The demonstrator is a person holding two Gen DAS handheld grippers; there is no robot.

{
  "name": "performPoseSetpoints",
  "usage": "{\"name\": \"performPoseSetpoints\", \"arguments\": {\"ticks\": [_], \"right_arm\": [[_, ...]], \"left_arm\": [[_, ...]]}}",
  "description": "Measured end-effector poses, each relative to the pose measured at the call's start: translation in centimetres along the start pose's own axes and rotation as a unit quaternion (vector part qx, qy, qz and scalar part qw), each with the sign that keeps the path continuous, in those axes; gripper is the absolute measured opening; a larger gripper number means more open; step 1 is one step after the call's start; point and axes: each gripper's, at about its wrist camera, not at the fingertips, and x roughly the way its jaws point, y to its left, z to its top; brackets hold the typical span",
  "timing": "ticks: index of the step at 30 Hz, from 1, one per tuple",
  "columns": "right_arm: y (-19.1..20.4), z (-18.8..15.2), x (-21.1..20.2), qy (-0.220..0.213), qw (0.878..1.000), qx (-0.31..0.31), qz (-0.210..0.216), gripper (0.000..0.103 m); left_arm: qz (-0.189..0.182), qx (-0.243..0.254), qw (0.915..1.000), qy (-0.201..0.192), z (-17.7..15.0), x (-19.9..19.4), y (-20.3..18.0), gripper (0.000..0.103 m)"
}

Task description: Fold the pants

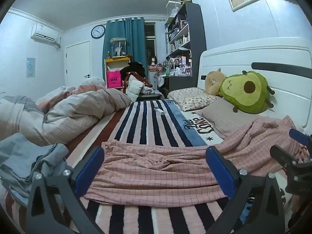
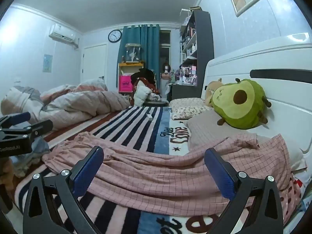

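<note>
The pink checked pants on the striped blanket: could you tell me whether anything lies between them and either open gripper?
Nothing visible does: the pink checked pants lie uncovered directly ahead of the left gripper and right gripper.

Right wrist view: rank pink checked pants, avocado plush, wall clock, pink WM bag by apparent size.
1. pink checked pants, by far the largest, though nearest the camera.
2. avocado plush.
3. pink WM bag and wall clock: both small and far off, too alike to rank.
</note>
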Motion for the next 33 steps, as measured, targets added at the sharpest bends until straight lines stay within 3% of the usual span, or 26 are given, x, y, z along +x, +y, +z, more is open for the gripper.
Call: {"name": "performPoseSetpoints", "arguments": {"ticks": [10, 33], "right_arm": [[1.2, -0.2, 0.1, 0.001, 1.000, -0.030, -0.010, 0.103], [0.6, -0.3, -0.2, 0.002, 1.000, -0.004, -0.015, 0.103]], "left_arm": [[0.003, 0.002, 1.0000, -0.006, -0.3, 0.5, -0.4, 0.102], [0.010, 0.001, 0.9999, -0.003, -0.8, 0.6, 0.2, 0.102]]}}
